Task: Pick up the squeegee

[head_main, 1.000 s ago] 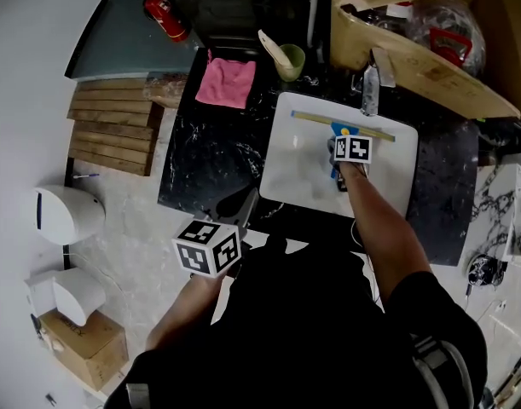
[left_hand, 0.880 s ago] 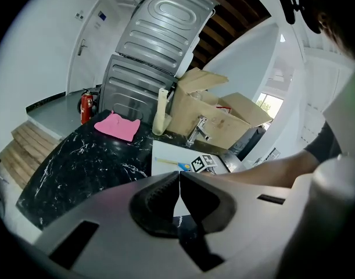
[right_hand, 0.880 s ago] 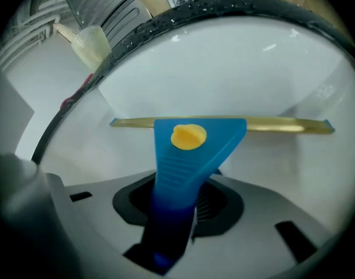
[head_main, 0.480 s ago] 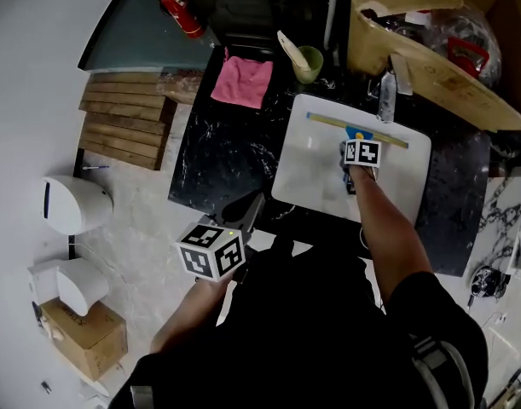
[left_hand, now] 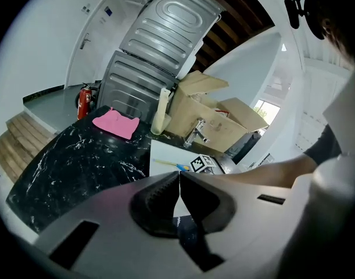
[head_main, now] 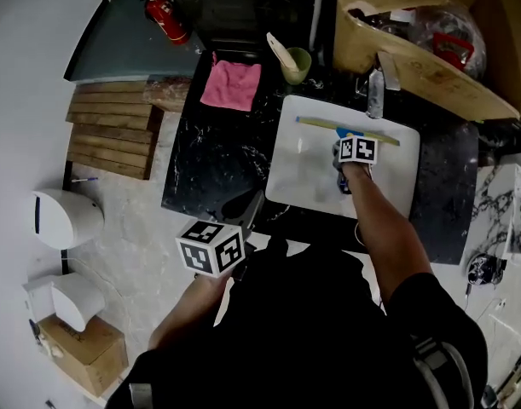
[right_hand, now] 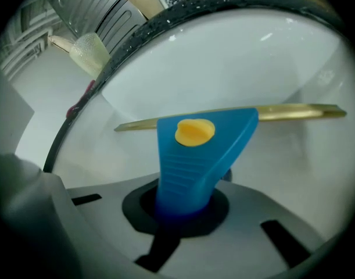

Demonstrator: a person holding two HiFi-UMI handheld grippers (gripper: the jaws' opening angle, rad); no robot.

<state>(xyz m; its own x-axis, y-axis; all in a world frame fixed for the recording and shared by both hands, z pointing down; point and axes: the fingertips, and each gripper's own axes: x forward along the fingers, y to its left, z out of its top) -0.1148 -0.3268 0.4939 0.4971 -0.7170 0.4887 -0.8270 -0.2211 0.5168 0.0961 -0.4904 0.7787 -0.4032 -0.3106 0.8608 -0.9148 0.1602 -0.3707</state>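
1 ribbed blue squeegee, rt claw

Faucet, cardboard box behind sink

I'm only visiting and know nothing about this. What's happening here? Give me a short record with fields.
Place: white sink in a black marble counter
Squeegee: blue handle, yellowish blade, in the sink
Right gripper: jaws just closed on the squeegee handle
Left gripper: shut, empty, held back by the counter's near edge
Nearby: pink cloth, green cup, cardboard box
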